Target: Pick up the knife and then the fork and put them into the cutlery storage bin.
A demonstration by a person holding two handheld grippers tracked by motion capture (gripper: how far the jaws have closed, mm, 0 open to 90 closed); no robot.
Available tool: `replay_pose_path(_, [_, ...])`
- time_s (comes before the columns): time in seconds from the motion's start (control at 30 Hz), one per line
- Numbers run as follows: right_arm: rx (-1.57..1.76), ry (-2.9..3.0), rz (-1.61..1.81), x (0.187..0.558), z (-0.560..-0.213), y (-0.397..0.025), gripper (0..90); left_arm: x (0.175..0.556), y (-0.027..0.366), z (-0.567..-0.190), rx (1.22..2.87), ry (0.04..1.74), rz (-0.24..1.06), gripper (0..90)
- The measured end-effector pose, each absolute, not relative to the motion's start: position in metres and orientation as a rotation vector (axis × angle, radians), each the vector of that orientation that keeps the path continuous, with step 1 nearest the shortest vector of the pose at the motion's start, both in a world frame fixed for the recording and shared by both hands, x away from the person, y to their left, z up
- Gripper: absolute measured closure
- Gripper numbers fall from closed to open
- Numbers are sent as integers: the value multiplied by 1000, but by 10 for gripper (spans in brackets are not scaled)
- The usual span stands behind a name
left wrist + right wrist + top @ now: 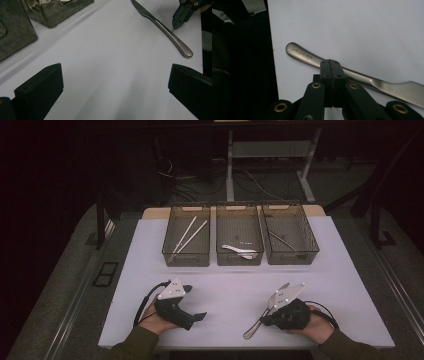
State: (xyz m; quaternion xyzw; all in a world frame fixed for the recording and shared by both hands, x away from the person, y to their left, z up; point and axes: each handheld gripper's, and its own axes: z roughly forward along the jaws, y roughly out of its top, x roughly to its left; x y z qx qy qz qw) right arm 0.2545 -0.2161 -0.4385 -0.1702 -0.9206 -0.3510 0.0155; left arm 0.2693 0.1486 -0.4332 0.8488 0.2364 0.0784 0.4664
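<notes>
Just under your right gripper (330, 65), the table knife (362, 80) lies flat on the white table (225, 285). The jaws are pressed together, tips meeting over the handle, so they rest at or just above the metal and clasp nothing. I judge the step in hand to be the pickup of this knife. The next move calls for you to spread those jaws, straddle the narrow handle across its width, and close low enough to bite it off the table top.

The knife is brushed steel, smooth and matte, with a rounded handle end bearing small stamped lettering near your side and a flatter, broader blade running away to the gripper's right. A thin, slick handle lying flush like this may slide as the jaws close.

Your left gripper (115, 82) holds its jaws wide apart with nothing between them, over bare table, the knife ahead and to its right.

Beyond both grippers stand three translucent smoky plastic bins. The left bin (186, 236) holds chopsticks (189, 234), the middle bin (239, 236) pale spoons (240, 251), and the right bin (290, 235) one slim metal piece I cannot identify.
</notes>
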Motion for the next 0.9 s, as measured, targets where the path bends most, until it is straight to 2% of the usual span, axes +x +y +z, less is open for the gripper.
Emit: replay_pose_path(0.9, [-487, -2901, -1131, 256, -443, -189, 897, 269, 147, -433, 2089, 578, 194, 0])
